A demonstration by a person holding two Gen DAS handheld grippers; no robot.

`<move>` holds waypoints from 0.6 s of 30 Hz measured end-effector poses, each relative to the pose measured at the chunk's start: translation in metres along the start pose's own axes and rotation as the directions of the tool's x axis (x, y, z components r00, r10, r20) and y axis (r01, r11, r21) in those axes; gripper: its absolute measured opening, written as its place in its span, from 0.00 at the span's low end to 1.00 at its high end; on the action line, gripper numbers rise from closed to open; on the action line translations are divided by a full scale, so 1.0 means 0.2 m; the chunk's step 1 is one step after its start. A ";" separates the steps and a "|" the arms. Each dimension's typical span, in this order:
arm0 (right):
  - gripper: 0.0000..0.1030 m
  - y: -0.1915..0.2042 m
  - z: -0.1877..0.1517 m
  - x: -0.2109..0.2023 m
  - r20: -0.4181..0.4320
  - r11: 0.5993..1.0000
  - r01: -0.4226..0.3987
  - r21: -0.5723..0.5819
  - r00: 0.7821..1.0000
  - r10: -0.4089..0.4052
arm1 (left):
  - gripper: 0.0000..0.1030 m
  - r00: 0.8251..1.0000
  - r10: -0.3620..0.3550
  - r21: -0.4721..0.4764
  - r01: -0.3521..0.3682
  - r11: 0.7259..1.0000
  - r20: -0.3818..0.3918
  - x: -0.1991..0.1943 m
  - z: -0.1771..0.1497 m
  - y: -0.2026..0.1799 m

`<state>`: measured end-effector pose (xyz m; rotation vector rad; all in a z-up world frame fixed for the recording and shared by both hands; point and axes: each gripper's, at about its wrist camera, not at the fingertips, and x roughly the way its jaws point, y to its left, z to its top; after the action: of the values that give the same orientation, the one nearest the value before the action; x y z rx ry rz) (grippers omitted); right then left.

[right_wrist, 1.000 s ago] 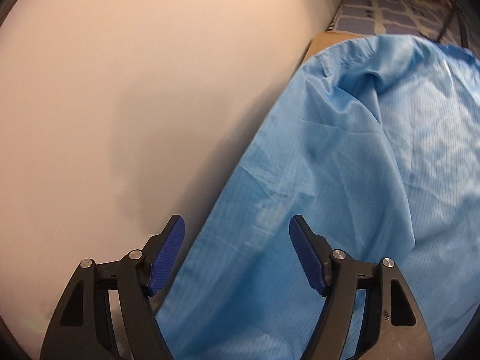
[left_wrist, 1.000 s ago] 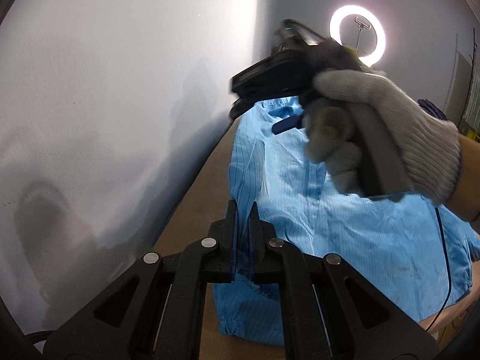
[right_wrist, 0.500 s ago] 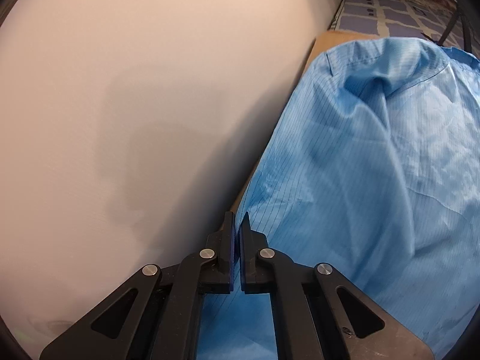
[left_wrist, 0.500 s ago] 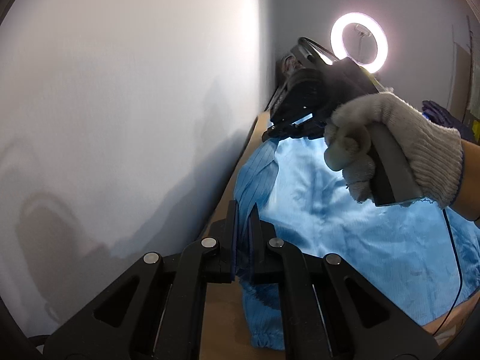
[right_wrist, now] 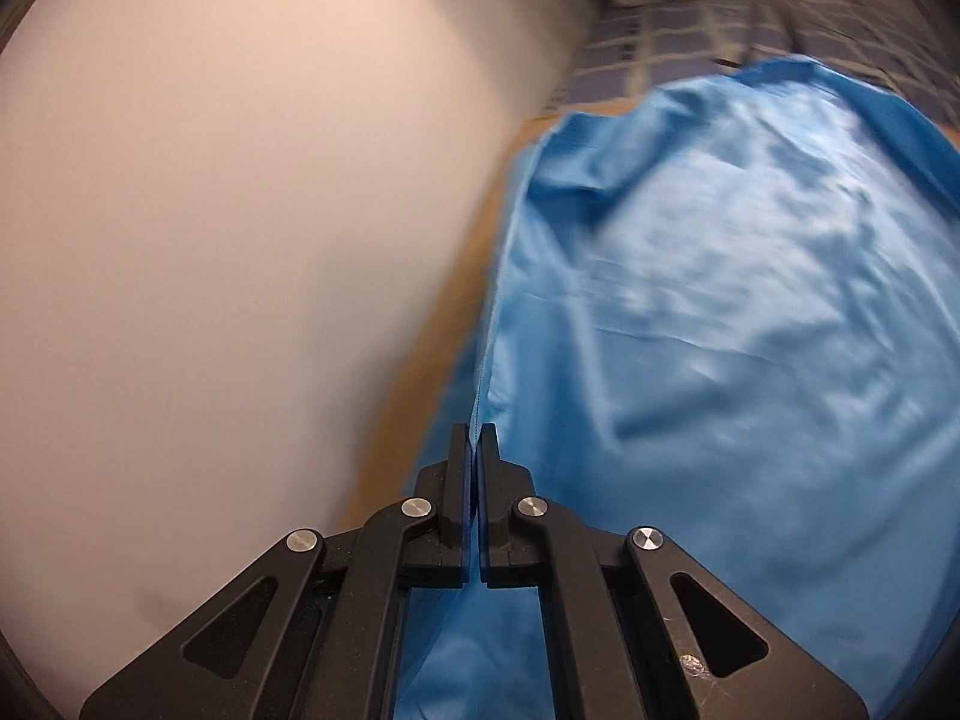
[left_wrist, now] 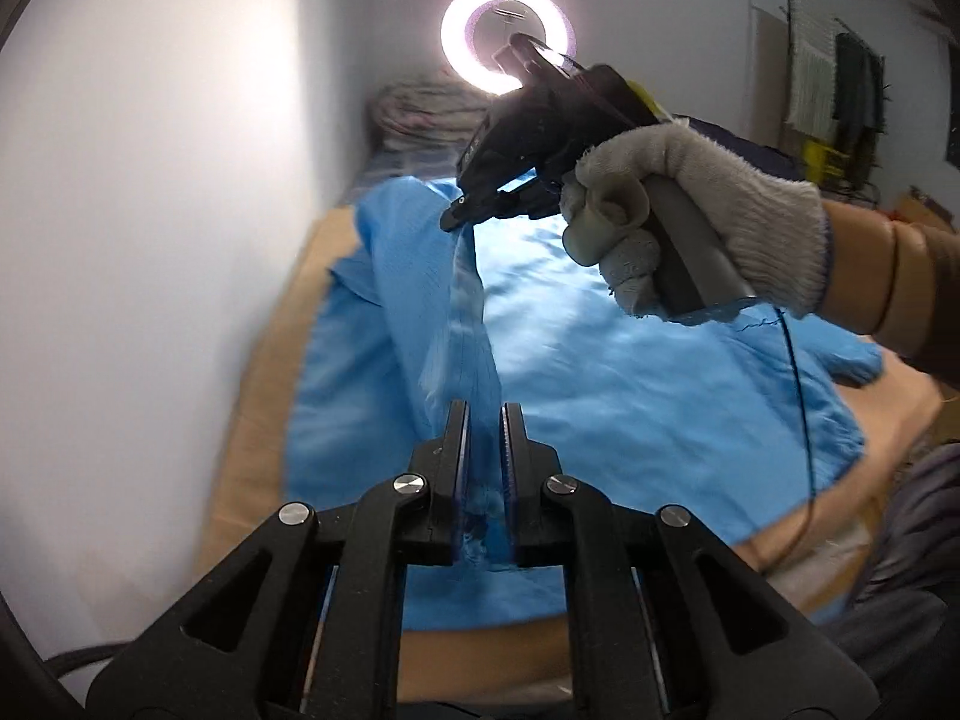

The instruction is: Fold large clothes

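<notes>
Left gripper point(left_wrist: 485, 420) pinching blue garment point(left_wrist: 630, 384) – gloved hand point(left_wrist: 702, 210) beyond

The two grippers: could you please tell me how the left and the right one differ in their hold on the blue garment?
The left gripper pinches a bunch of the blue garment, leaving a narrow gap between its jaws; the right gripper presses its jaws together on a thin edge. The left gripper holds the near end, the right gripper the end toward the ring light. Both hold one raised fold.
</notes>
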<state>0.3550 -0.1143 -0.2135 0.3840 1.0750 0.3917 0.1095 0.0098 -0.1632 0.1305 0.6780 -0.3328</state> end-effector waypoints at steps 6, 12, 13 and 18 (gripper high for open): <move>0.00 -0.27 -0.14 -0.11 -0.014 0.997 0.043 0.057 0.999 -0.043 | 0.40 0.996 -0.083 -0.181 0.079 0.980 -0.018 -0.04 -0.06 0.09; 0.00 -0.48 -0.26 -0.14 -0.036 0.989 0.089 0.119 0.996 -0.085 | 0.40 0.974 -0.182 -0.405 0.113 0.907 -0.135 0.15 -0.21 0.26; 0.00 -0.51 -0.28 -0.13 -0.039 0.987 0.106 0.122 0.994 -0.102 | 0.40 0.967 -0.205 -0.438 0.121 0.891 -0.151 0.19 -0.23 0.28; 0.02 -0.55 -0.34 -0.12 -0.080 0.988 0.121 0.091 0.990 -0.114 | 0.40 0.937 -0.284 -0.533 0.137 0.835 -0.205 0.40 -0.29 0.33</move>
<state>0.2971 -0.2137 -0.2759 0.3907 1.1867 0.2519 0.1561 0.0642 -0.2578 -0.4224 1.0447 -0.3400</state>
